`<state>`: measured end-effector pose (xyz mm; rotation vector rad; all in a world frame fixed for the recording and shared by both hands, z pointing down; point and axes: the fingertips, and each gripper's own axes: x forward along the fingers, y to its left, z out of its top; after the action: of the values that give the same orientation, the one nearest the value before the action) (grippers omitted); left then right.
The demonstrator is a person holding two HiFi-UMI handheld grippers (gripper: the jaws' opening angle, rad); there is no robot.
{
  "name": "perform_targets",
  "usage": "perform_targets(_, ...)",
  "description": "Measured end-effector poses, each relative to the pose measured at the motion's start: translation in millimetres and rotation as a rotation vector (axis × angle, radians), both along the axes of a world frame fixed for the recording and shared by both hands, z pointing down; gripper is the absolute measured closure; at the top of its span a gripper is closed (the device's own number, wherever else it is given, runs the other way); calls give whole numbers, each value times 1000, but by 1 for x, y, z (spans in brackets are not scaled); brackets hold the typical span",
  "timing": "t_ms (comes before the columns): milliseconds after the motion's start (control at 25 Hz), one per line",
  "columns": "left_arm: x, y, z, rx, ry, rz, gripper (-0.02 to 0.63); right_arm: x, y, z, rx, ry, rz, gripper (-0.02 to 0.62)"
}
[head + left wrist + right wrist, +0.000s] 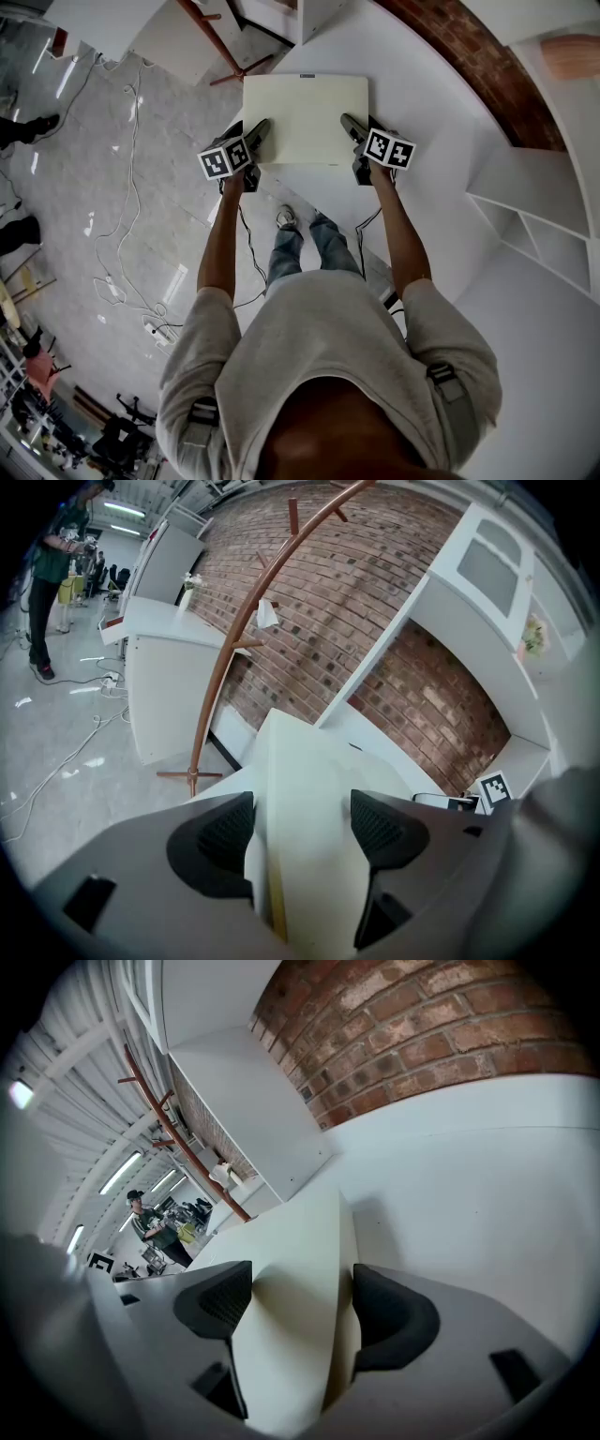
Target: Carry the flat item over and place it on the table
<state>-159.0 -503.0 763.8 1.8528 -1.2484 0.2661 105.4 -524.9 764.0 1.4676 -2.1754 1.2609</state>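
Observation:
A flat cream board (305,117) lies level over the near edge of the white table (422,94); whether it touches the table I cannot tell. My left gripper (261,131) grips its near left edge and my right gripper (352,127) its near right edge. In the left gripper view the board (309,799) runs out between the black pads (225,836), which press on its two faces. The right gripper view shows the same: the board (291,1269) is clamped between the pads (394,1321), above the white tabletop (469,1176).
A red brick wall (469,56) runs behind the table. White shelf units (534,216) stand to the right. A brown metal stand (244,639) rises at the left of the table. Cables (122,216) trail over the grey floor. A person (47,583) stands far off.

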Motion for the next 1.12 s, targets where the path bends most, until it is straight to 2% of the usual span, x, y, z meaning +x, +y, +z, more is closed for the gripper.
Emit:
perform_targets(280,2,2,0,19,-11,18,268,-3,1,1,23,7,-20,242)
perform_targets(600,-3,6,-6,46,-70,33,241,8,2,-4,74,52,-27,242)
perform_targets(840,-12,19,-27,109,-82,33,241,9,16,-29,142,72,-48,244)
perform_targets(1120,-21,42,-62,211,-133,35,241,-4,43,-60,237,123,-133,261)
